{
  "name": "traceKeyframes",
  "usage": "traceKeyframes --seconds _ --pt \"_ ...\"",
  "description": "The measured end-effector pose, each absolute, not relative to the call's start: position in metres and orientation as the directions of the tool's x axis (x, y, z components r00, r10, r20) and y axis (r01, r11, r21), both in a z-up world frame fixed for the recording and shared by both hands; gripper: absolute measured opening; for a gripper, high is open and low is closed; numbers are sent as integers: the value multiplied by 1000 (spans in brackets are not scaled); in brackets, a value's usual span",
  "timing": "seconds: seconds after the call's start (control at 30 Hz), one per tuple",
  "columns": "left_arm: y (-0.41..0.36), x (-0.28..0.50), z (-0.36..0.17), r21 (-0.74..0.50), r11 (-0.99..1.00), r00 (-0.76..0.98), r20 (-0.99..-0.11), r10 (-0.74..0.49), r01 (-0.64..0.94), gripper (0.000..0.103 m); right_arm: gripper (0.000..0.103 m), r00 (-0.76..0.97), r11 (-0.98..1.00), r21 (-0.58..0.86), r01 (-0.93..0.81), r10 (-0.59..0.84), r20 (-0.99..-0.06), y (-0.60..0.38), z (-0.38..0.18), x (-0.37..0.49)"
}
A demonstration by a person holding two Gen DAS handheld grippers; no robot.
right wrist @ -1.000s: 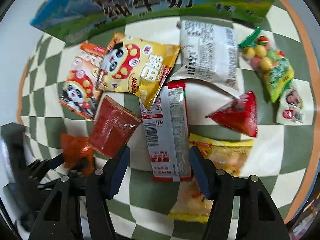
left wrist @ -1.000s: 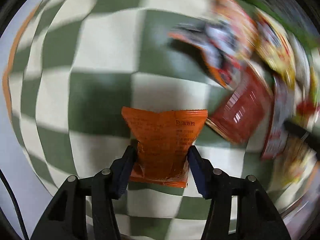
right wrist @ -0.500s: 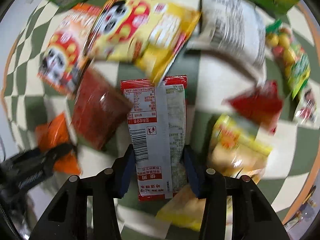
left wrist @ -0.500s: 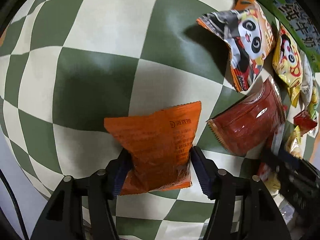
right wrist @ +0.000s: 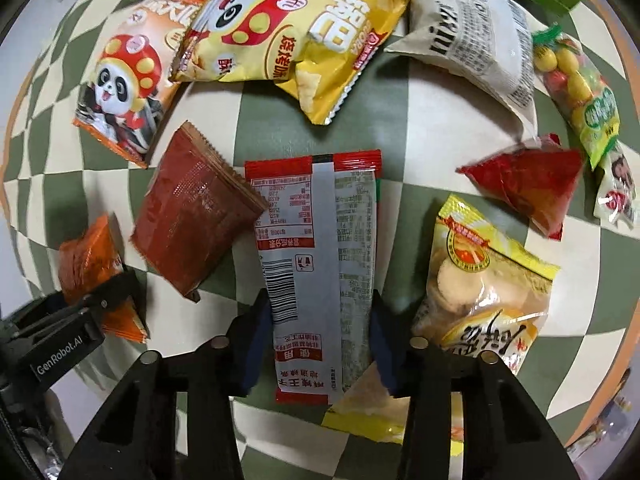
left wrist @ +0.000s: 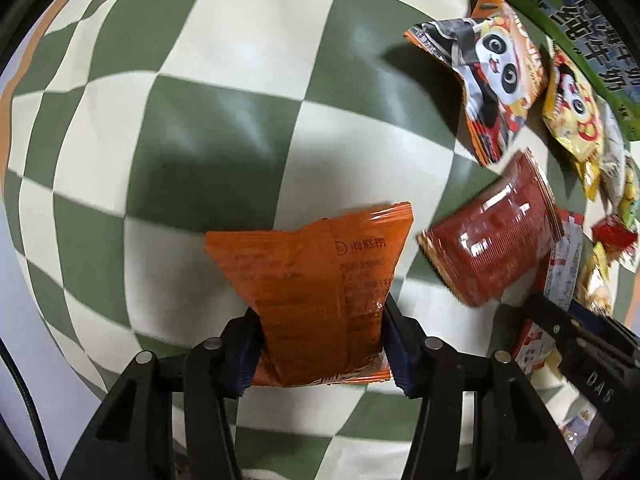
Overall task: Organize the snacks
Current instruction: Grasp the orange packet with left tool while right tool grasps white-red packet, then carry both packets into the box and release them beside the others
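Observation:
A green-and-cream checked cloth (left wrist: pixel 240 120) carries the snacks. My left gripper (left wrist: pixel 320 320) points straight down, its jaws closing, with both pads pinching an orange packet (left wrist: pixel 312 272) that rests on the cloth. The right wrist view shows the same orange packet (right wrist: pixel 86 256) at the lower left. My right gripper (right wrist: pixel 320 304) stands over a long red-and-grey packet (right wrist: pixel 316 220). Its jaws are closing and the pads press the packet's two long sides. A dark red pouch (right wrist: pixel 192 216) lies between the two held packets.
Along the back lie an orange panda bag (right wrist: pixel 124 76), a yellow panda bag (right wrist: pixel 288 28) and a white bag (right wrist: pixel 468 28). At the right are a candy bag (right wrist: pixel 576 84), a red triangular packet (right wrist: pixel 528 184) and a yellow biscuit bag (right wrist: pixel 480 292). A green-and-blue carton (left wrist: pixel 580 12) borders the far side.
My right gripper came down over the red-and-grey packet and its jaws closed from wide apart onto its sides. The left gripper kept the orange packet, easing and pinching again.

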State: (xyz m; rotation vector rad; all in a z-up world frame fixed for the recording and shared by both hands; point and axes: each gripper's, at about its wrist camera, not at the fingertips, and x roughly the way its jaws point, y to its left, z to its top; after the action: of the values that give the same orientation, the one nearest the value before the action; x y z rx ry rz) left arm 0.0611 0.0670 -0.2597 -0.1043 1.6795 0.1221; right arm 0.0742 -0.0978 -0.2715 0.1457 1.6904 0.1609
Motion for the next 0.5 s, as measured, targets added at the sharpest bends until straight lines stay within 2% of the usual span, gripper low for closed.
traceKeyframes --seconds 0.27,0.5 --pt "64 51 -176 -89 986 -2 -996 -90 -143 50 46 -74 946 324 18 324 -943 -123 -205 66" --pt "24 130 -94 -233 972 138 -964 -227 -30 50 46 69 888 459 36 456 -887 -159 -120 95"
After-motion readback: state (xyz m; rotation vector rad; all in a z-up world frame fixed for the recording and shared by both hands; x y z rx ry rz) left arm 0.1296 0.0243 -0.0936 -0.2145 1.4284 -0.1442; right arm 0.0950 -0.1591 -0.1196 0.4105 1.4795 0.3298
